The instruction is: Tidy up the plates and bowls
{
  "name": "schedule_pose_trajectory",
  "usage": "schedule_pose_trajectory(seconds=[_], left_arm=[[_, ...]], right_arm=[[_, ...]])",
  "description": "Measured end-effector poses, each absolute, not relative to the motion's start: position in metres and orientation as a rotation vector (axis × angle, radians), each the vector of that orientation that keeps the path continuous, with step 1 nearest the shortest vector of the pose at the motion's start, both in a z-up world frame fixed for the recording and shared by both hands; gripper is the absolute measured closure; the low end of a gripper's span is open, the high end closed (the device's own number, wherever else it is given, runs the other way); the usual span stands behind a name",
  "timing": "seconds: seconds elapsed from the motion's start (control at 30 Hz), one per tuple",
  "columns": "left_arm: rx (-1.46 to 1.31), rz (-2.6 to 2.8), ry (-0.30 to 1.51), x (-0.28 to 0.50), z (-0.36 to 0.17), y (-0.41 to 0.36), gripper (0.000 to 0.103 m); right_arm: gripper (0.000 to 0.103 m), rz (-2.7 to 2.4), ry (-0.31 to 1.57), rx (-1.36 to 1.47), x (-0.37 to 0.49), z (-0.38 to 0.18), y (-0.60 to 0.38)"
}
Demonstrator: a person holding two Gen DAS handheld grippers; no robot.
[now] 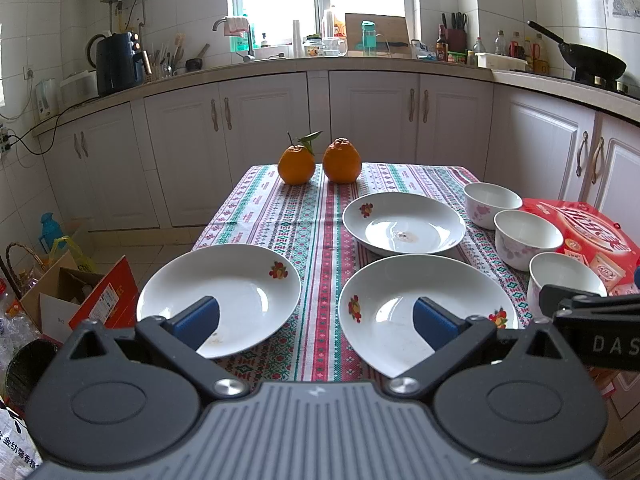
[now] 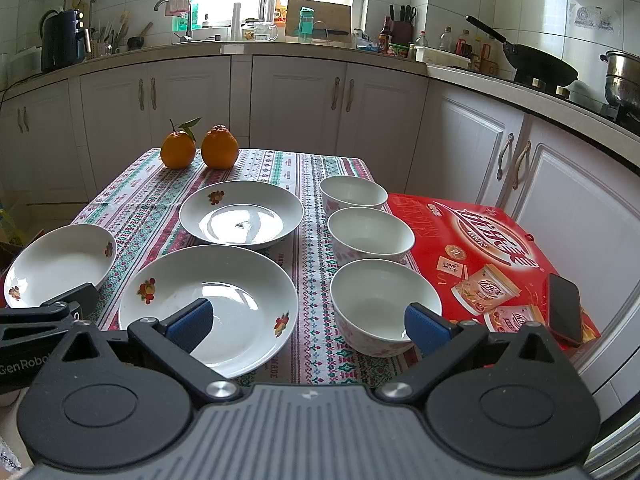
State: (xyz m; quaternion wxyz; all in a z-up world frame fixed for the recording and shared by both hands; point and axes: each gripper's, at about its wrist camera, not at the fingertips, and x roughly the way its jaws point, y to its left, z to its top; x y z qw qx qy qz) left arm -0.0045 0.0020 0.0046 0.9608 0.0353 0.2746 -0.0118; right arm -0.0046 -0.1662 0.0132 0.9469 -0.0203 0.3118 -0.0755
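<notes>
Kitchen cabinets and a window stood behind a small worktop [image 1: 304,220] covered by a patterned cloth. Nearest the cameras, the left gripper [image 1: 316,320] hovered with its jaws spread wide and holding nothing, above the gap between two white plates. The right gripper [image 2: 308,322] was likewise wide open and empty, one blue pad over the near middle plate [image 2: 208,304], the other over the nearest bowl [image 2: 384,304]. The left plate [image 1: 218,296] lay at the cloth's left edge, apart from the middle plate. Beyond the middle plate lay a third plate [image 2: 241,213], close behind it. Along the right side three white bowls stood in a row running away from the cameras: the nearest, then a second bowl [image 2: 370,234], then a third bowl [image 2: 353,196], each upright and just beside the next. A red box [image 2: 480,248] lay beside the bowls with a dark phone [image 2: 565,308] on it. Two oranges [image 2: 198,147] sat side by side at the far edge.
</notes>
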Motion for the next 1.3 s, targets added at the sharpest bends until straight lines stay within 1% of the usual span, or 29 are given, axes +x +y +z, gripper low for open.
schedule_pose_trajectory(seconds=[1.13, 1.3], left_arm=[[0.071, -0.025, 0.56, 0.0, 0.002, 0.002, 0.001], [0.069, -0.029, 0.553, 0.007, 0.002, 0.006, 0.001]], right_arm=[[0.0, -0.147, 0.65, -0.036, -0.001, 0.01, -0.168], [0.0, -0.097, 0.666, 0.004, 0.009, 0.01, -0.171]])
